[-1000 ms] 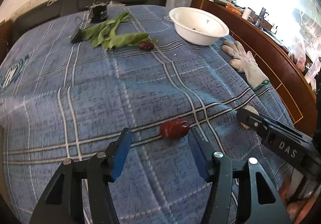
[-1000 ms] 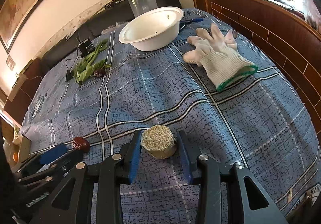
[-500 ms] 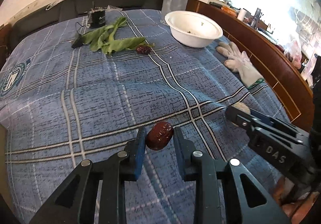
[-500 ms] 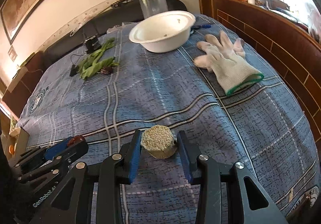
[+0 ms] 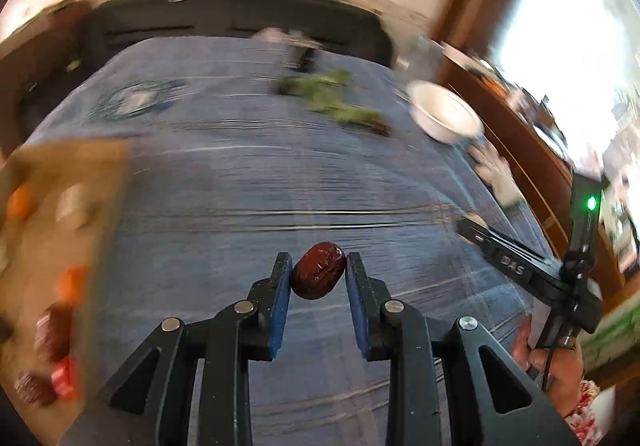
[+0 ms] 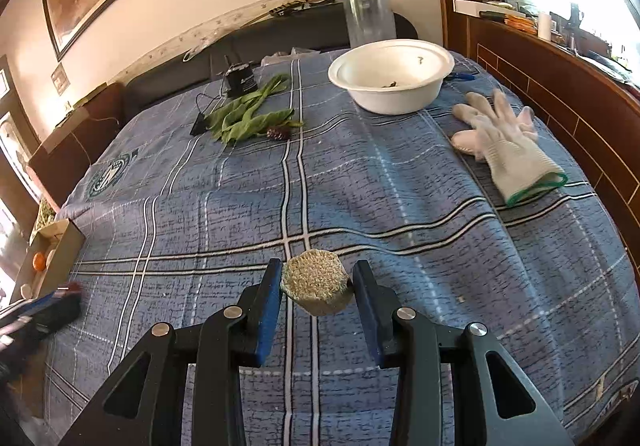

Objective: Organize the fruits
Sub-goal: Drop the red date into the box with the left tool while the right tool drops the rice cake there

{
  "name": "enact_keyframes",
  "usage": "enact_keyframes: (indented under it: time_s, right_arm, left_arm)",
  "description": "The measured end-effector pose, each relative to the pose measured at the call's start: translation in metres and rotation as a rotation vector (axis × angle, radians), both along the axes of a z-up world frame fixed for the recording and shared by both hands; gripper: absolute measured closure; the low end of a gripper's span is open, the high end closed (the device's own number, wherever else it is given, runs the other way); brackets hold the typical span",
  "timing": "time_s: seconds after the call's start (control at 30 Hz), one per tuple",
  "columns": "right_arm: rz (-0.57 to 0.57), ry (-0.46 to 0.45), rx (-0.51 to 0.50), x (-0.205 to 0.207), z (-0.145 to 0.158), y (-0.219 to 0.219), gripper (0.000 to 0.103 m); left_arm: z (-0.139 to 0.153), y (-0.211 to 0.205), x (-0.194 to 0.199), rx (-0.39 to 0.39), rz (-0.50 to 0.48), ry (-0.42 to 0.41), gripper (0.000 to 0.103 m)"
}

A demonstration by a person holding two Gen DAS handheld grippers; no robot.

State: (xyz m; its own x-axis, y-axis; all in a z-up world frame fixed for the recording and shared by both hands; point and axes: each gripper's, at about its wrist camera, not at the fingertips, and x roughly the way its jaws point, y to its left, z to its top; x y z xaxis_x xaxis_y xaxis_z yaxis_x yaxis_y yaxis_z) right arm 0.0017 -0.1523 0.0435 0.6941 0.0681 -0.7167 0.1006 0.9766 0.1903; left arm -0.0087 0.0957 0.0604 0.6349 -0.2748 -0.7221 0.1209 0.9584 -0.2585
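Observation:
My left gripper is shut on a dark red date and holds it above the blue plaid cloth. A cardboard box with orange and dark red fruits lies at the left, blurred. My right gripper is shut on a beige rice cake puck, lifted above the cloth. Another dark red date lies beside green leaves at the far side. The left gripper also shows blurred at the left edge of the right wrist view.
A white bowl stands at the far right of the bed, a clear plastic container behind it. A white glove lies on the right. A dark wooden ledge borders the right side. The cardboard box sits at the left edge.
My left gripper closed on the date, lifted it and swung left towards the cardboard box; its view is motion-blurred. My right gripper keeps the rice cake and has risen slightly.

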Motion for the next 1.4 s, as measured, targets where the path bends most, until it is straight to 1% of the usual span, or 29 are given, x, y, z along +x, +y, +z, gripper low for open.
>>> enact_keyframes:
  time_s: [0.07,0.13,0.2,0.3,0.37,0.5,0.67,0.77,0.83,0.93,0.97,1.03,1.17,1.23,1.33,1.37,1.4]
  right_arm:
    - [-0.003,-0.001,-0.010,0.000,-0.001,0.002,0.065]
    - [-0.008,-0.009,-0.026,-0.001,-0.001,0.004,0.065]
    - [-0.010,-0.014,-0.036,-0.003,0.001,0.008,0.065]
    - [0.013,-0.004,-0.015,-0.005,0.006,0.022,0.064]
    - [0.054,-0.010,-0.011,-0.011,0.013,0.042,0.064]
    - [0.201,-0.012,0.028,-0.021,0.028,0.104,0.064]
    - [0.418,-0.003,0.048,-0.025,0.042,0.197,0.063]
    - [0.528,0.018,0.053,-0.022,0.045,0.251,0.063]
    - [0.567,0.027,0.049,-0.020,0.044,0.276,0.063]
    - [0.620,0.032,0.017,-0.012,0.042,0.314,0.063]
    - [0.638,0.036,0.017,-0.008,0.042,0.326,0.063]
    - [0.657,0.043,0.013,-0.004,0.040,0.343,0.063]
    - [0.688,0.080,0.019,0.009,0.029,0.370,0.063]
    - [0.706,0.094,0.000,0.012,0.023,0.381,0.063]
    - [0.721,0.112,-0.043,0.016,0.012,0.394,0.063]
    - [0.724,0.122,-0.044,0.017,0.010,0.396,0.063]
    - [0.727,0.133,-0.039,0.019,0.008,0.398,0.063]
  left_arm:
    - [0.003,0.038,-0.013,-0.017,0.087,-0.001,0.077]
    - [0.005,0.069,-0.024,-0.023,0.153,-0.001,0.077]
    - [0.006,0.103,-0.036,-0.018,0.226,0.000,0.077]
    - [0.007,0.145,-0.052,0.002,0.320,0.001,0.076]
    - [0.007,0.168,-0.062,0.010,0.370,0.001,0.076]
    - [0.003,0.201,-0.077,0.005,0.438,0.001,0.076]
    - [-0.006,0.220,-0.083,0.043,0.476,0.014,0.076]
    - [-0.013,0.229,-0.081,0.022,0.475,0.031,0.076]
    - [-0.017,0.237,-0.079,0.003,0.481,0.039,0.076]
    - [-0.021,0.246,-0.077,-0.034,0.478,0.060,0.076]
    - [-0.022,0.246,-0.076,-0.036,0.479,0.060,0.076]
    - [-0.021,0.248,-0.077,-0.035,0.488,0.057,0.076]
    - [-0.015,0.255,-0.086,-0.074,0.491,0.034,0.076]
    - [-0.008,0.262,-0.095,-0.097,0.493,0.010,0.076]
    - [0.005,0.273,-0.111,-0.105,0.511,-0.019,0.076]
    - [0.011,0.277,-0.118,-0.106,0.519,-0.031,0.073]
    - [0.015,0.281,-0.124,-0.104,0.525,-0.039,0.069]
